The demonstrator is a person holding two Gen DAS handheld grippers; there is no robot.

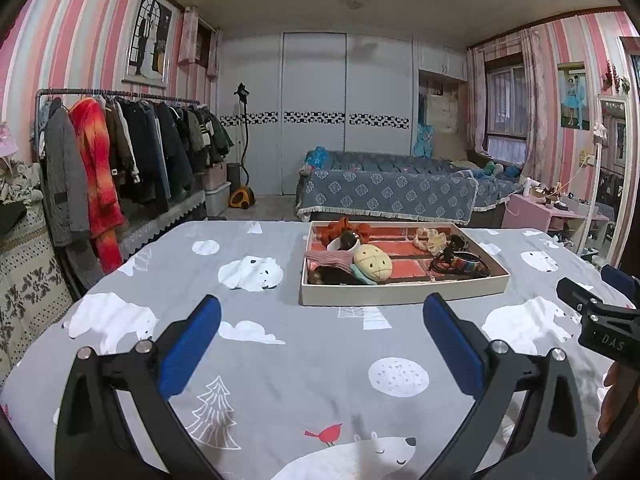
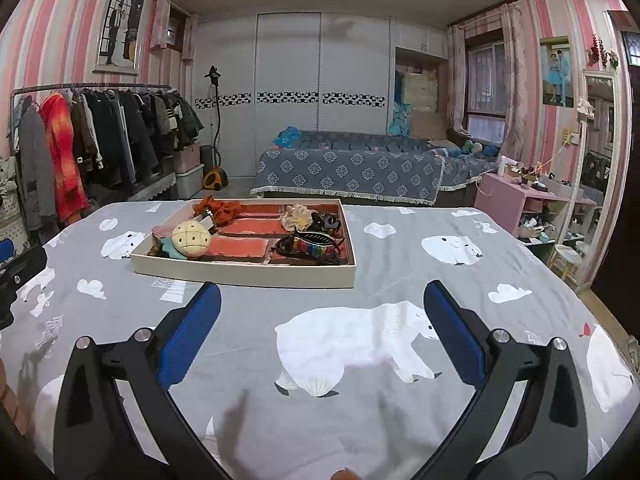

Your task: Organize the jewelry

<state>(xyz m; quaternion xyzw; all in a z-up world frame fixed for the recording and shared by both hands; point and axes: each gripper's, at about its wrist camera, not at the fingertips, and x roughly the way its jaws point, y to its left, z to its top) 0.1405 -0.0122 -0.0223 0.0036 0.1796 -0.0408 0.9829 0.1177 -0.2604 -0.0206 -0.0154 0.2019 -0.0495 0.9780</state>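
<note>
A shallow white tray [image 1: 404, 294] with red compartments lies on the bear-print cloth; it also shows in the right wrist view [image 2: 240, 274]. It holds a yellow pineapple-shaped clip [image 1: 373, 263], an orange scrunchie [image 1: 347, 227], a cream flower scrunchie [image 2: 297, 216], black claw clips [image 2: 326, 221] and a multicoloured bangle [image 2: 310, 246]. My left gripper [image 1: 322, 306] is open and empty, short of the tray's near wall. My right gripper [image 2: 322, 294] is open and empty, just before the tray's near right corner.
A grey cloth with polar bears [image 2: 360, 336] covers the table. A clothes rack [image 1: 120, 152] stands to the left, a blue-covered bed [image 1: 384, 192] behind, and a pink side table [image 2: 516, 200] to the right. The right gripper shows at the left wrist view's right edge [image 1: 600, 316].
</note>
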